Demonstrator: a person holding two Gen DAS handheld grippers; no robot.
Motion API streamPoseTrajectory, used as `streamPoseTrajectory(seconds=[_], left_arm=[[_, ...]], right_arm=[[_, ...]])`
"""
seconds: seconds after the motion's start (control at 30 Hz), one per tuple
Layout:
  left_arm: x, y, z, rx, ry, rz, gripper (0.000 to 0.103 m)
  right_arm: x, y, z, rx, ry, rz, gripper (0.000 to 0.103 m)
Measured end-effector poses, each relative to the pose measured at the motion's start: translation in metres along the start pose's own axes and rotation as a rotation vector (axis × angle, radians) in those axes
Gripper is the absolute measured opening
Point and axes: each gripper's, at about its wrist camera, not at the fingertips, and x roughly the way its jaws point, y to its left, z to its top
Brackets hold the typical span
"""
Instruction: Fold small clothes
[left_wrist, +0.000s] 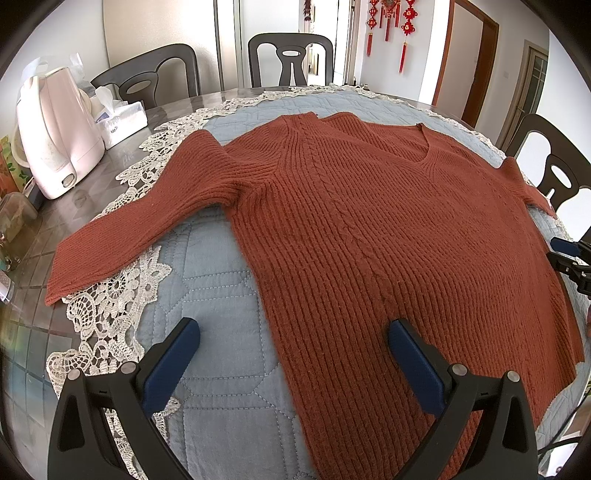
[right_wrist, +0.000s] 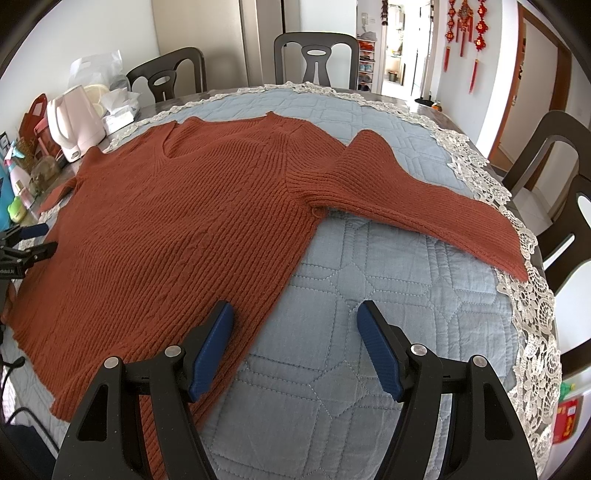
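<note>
**Left wrist view: sweater laid out, no fold begun**

Left wrist view shows the rust-red knit sweater (left_wrist: 369, 229) spread flat, front up, on the blue quilted cloth (left_wrist: 221, 295) that covers the bench, its V-neck toward the far edge and its hem toward the near edge. One sleeve (left_wrist: 140, 218) runs out toward the bench's left edge, over the lace trim (left_wrist: 110, 306); the other sleeve (right_wrist: 424, 199) reaches toward the right edge. A pink kettle (left_wrist: 55, 136) and a tissue box (left_wrist: 122, 118) stand at the far left corner.

The left gripper (left_wrist: 293, 339) hovers above the hem's left corner, jaws wide apart and holding nothing. The right gripper (right_wrist: 295, 319) hovers at the hem's right corner, jaws likewise apart and empty.

By my judgement the folding is at its start. The next move likely calls for lowering a gripper and pinching a single edge of the thick knit, probably a sleeve or side, to bring it across the body without dragging the cloth beneath.
</note>
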Motion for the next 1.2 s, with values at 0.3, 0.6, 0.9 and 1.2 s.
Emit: streamPoseTrajectory(seconds=[0.3, 0.6, 0.9, 1.2], left_arm=[[0.001, 0.001, 0.0, -0.005, 0.0, 0.002, 0.103], [0.0, 0.0, 0.0, -0.011, 0.003, 0.008, 0.103], [-0.016, 0.01, 0.003, -0.051, -0.062, -0.005, 0.098], [-0.037, 0.095, 0.012, -0.258, -0.17, 0.104, 0.094]], right_arm=[[-0.001, 0.001, -0.001, 0.001, 0.001, 0.001, 0.07], [-0.016, 0.008, 0.006, 0.074, -0.021, 0.042, 0.07], [-0.03, 0.052, 0.029, -0.007, -0.095, 0.09, 0.07], [-0.003, 0.084, 0.052, -0.086, -0.089, 0.136, 0.07]])
